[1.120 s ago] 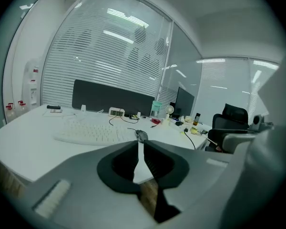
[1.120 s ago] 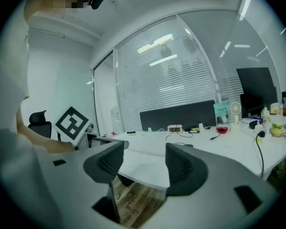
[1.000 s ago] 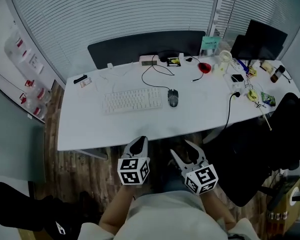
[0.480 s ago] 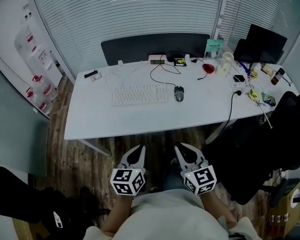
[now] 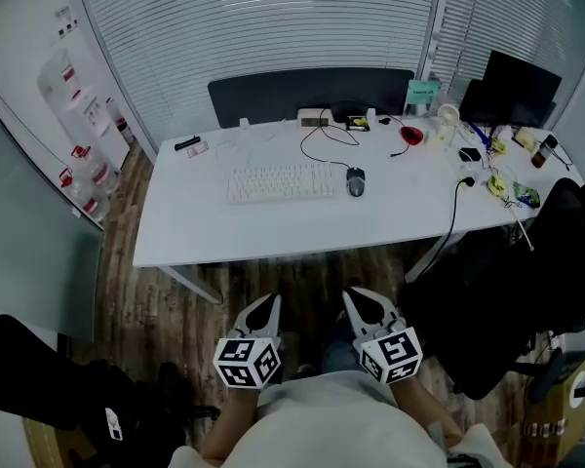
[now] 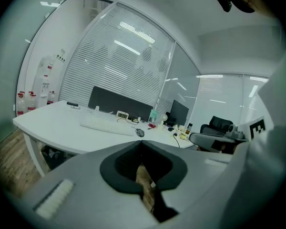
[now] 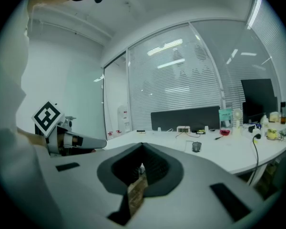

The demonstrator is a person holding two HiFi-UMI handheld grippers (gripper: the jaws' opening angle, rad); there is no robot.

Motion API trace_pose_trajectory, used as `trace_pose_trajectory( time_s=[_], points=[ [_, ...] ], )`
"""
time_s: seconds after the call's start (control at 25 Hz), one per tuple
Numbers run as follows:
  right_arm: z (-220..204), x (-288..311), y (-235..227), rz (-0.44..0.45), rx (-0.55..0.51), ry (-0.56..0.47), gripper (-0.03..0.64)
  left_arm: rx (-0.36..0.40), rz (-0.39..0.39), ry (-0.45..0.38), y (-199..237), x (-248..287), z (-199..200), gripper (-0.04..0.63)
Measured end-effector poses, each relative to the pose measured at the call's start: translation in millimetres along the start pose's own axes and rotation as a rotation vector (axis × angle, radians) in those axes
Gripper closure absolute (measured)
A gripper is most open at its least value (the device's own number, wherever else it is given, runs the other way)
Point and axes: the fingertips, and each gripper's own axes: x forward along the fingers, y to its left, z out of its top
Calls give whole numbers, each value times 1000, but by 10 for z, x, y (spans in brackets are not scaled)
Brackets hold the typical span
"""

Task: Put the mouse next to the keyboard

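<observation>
A dark mouse lies on the white desk just right of the white keyboard, its cable running to the back. The mouse and keyboard also show far off in the left gripper view, and the mouse in the right gripper view. Both grippers hang well short of the desk, over the floor by the person's body. My left gripper is shut and empty. My right gripper has just been closing and is now shut, with nothing between its jaws.
A dark partition lines the desk's far edge. A red bowl, monitor, cables and small clutter crowd the desk's right end. A black office chair stands to the right, a dark bag on the wooden floor at left.
Both grippers drew back from the desk edge toward the body; the desk now looks farther off. The right gripper's jaws went from open to shut. Mouse and keyboard stayed put.
</observation>
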Motion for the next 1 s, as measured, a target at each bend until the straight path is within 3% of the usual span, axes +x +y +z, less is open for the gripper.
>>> trace_pose_trajectory(
  time_s=[1.0],
  points=[
    [11,142,-37,-18,-20,22,615,2,-11,18,91,64,20,584]
  ],
)
